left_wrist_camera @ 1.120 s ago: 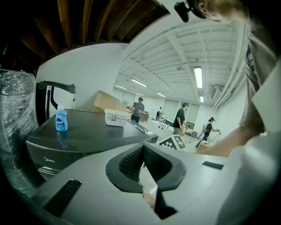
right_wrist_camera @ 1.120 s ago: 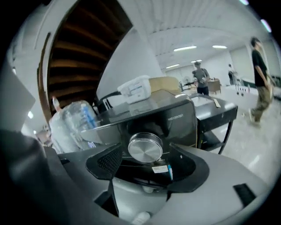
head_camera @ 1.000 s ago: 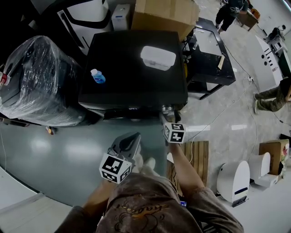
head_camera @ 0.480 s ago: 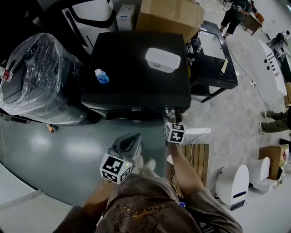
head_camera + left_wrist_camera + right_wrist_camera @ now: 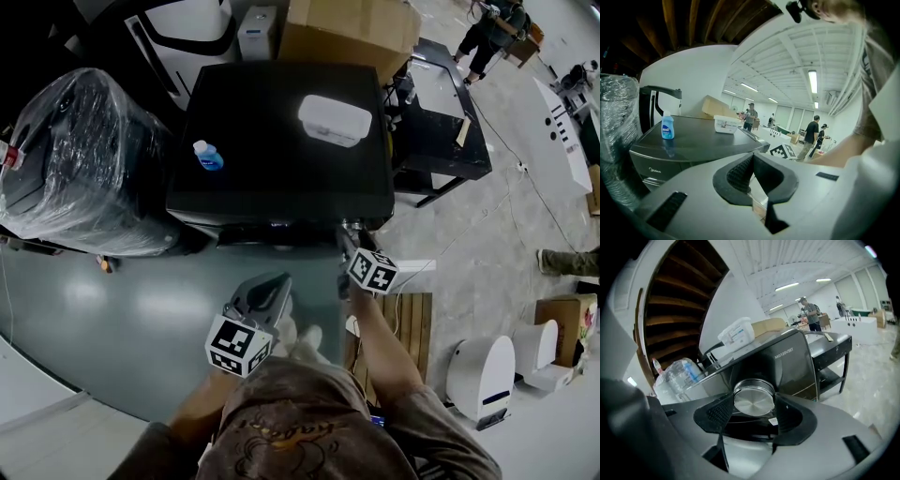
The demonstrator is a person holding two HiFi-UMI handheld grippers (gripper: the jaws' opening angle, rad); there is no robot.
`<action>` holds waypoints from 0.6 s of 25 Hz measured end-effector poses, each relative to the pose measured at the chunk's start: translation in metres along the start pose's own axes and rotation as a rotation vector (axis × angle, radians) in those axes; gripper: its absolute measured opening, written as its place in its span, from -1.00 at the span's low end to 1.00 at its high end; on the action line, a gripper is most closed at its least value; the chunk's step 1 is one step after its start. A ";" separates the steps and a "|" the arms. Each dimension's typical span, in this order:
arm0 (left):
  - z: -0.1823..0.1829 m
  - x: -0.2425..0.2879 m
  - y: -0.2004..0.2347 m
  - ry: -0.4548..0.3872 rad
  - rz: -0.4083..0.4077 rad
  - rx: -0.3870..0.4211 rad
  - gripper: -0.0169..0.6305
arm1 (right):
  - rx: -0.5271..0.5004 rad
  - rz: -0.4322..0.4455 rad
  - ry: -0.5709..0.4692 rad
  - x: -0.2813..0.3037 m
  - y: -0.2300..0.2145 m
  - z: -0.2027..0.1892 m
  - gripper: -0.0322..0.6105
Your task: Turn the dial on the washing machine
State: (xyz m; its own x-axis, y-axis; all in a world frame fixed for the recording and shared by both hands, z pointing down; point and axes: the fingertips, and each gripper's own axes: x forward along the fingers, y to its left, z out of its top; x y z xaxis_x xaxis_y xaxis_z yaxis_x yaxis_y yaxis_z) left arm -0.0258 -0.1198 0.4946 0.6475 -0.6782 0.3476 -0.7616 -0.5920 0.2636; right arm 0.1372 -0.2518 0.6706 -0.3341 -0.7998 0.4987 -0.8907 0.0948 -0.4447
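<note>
The black washing machine stands in front of me, its front panel tilted in the right gripper view. Its round silver dial sits at the panel's right end, seen in the head view as a small silver knob. My right gripper has the dial between its two black pads, which touch its rim on both sides while the jaws are closing. In the head view that right gripper reaches to the machine's front right corner. My left gripper hangs back low, shut and empty, its pads meeting at the tips.
On the machine's top stand a blue bottle and a white lidded box. A plastic-wrapped appliance is at the left, a cardboard box behind, a black table and a wooden pallet at the right. People stand far off.
The right gripper's marker cube has rolled and shifted slightly right at the dial. The left gripper has stayed where it was.
</note>
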 end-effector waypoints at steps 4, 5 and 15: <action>-0.001 0.000 -0.001 0.004 -0.002 0.004 -0.95 | 0.116 0.060 -0.034 -0.001 0.000 0.002 -0.06; -0.001 0.000 -0.002 0.004 -0.001 0.006 -0.95 | 0.141 0.071 -0.041 -0.001 0.000 0.002 -0.06; -0.003 0.000 -0.002 0.011 0.004 0.008 -0.95 | 0.461 0.177 -0.120 -0.003 -0.003 0.004 -0.07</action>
State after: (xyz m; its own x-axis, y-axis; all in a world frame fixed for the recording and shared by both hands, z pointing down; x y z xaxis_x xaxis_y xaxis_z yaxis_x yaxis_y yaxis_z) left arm -0.0240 -0.1176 0.4968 0.6439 -0.6758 0.3589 -0.7641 -0.5928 0.2546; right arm 0.1419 -0.2522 0.6677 -0.4059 -0.8600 0.3093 -0.5859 -0.0149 -0.8103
